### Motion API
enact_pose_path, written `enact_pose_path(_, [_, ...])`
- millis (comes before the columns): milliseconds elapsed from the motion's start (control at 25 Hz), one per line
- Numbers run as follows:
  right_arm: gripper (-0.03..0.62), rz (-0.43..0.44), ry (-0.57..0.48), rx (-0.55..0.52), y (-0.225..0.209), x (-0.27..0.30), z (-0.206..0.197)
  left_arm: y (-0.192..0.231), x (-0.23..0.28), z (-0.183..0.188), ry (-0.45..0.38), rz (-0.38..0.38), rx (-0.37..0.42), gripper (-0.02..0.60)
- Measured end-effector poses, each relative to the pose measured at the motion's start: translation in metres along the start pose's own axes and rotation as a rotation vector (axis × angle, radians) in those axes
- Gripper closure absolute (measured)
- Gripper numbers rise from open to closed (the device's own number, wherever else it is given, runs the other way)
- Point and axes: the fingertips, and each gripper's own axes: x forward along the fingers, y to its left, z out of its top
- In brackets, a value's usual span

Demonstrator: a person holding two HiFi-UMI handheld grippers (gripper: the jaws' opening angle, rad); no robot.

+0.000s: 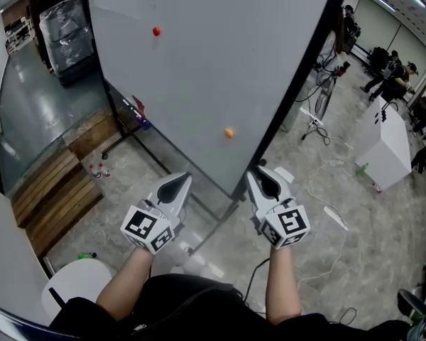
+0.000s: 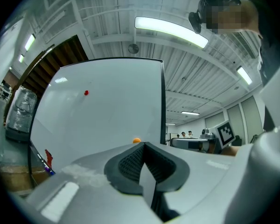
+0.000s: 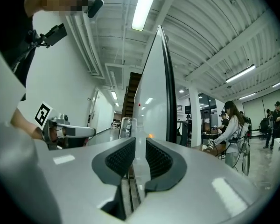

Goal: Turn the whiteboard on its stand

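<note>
**Head view: right gripper on the whiteboard's bottom corner**

Both bare forearms reach straight out from the bottom of the picture. The grippers point away, roughly level, with their marker cubes facing the camera. The whiteboard fills the top middle of the view and runs at a slant. It has a red magnet up high and an orange magnet lower down.

The right gripper is at the board's lower corner. In the right gripper view its jaws are pinching the board's thin edge, with one pad on each face.

The left gripper sits near it to the left, just under the board's bottom edge. Its jaws are pressed together with nothing in them. Under it all is grey marbled floor.
</note>
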Motion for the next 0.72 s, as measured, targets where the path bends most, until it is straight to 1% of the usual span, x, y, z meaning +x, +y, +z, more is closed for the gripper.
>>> enact_pose_path(280, [0.537,0.05,-0.029,0.053,0.028,0.015,0.001,0.014,-0.009,0.007,-0.004,0.03,0.009,0.578])
enact_pose_path(400, [0.545,0.064,-0.05,0.079,0.038,0.015,0.003,0.013,-0.013,0.008,-0.008,0.04,0.011,0.578])
enact_pose_path(560, [0.55,0.072,-0.033,0.098,0.047,0.013,-0.004,0.011,-0.019,0.008,-0.011,0.056,0.014,0.578])
enact_pose_path(720, [0.559,0.087,-0.006,0.072,0.058,0.022,-0.013,0.02,-0.025,0.01,-0.011,0.077,0.008,0.578])
